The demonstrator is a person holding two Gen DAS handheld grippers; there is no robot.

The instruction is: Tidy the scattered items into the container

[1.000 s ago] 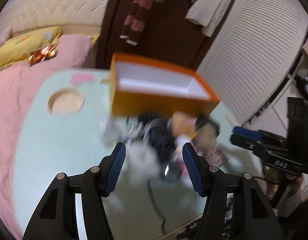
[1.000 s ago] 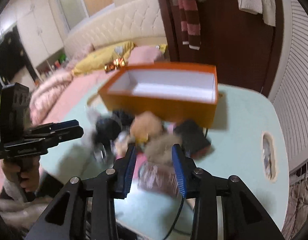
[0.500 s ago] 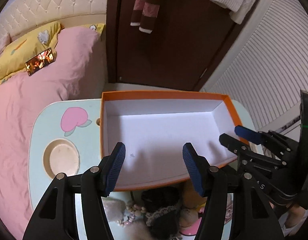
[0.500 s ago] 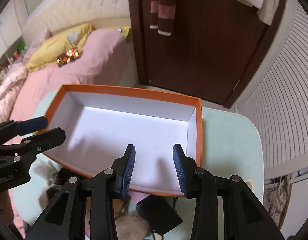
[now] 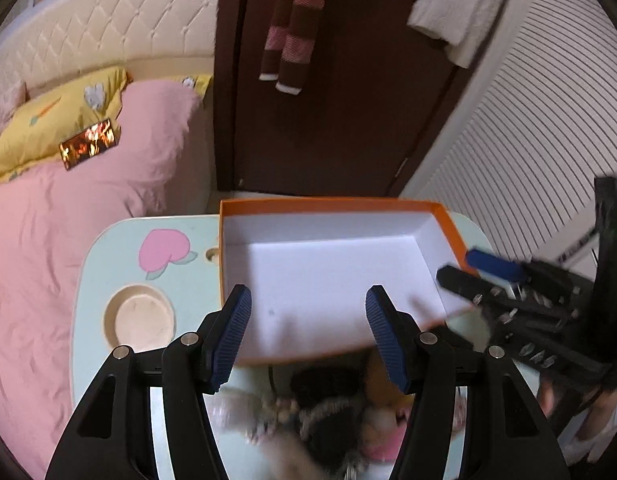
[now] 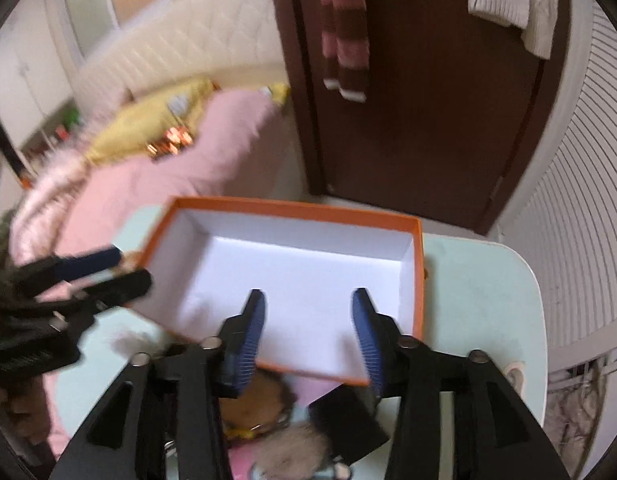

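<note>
Nearest, in the left wrist view: left claw point(image 5: 308, 338), jaws spread wide, nothing between the blue pads. In the right wrist view: right claw point(image 6: 308, 336), jaws spread and just been opening, nothing pinched.

Just below both claws, at the near edge of the pale green surface point(image 5: 92, 292): a blurred heap of scattered items point(image 5: 332, 412), dark furry piece, tan and pink bits among them; single pieces too blurred to tell apart. Same heap under the right claw, with a black flat piece point(image 6: 348, 420) at its right end.

Just beyond the heap: orange box point(image 5: 340, 204), open, white inside, bare floor, standing on the far half of the surface. Near edge close to the heap; touching or not, cannot tell.

Left of the box: round recess point(image 5: 139, 318) and pink peach picture point(image 5: 164, 249) on the surface.

Farther off, left: bed with pink cover point(image 5: 68, 220), yellow pillow point(image 5: 56, 120), quilted headboard point(image 5: 120, 36). Far centre: dark brown door point(image 5: 348, 112) with striped scarf point(image 5: 292, 28) hanging. Far right: white slatted panel point(image 5: 540, 112).
</note>
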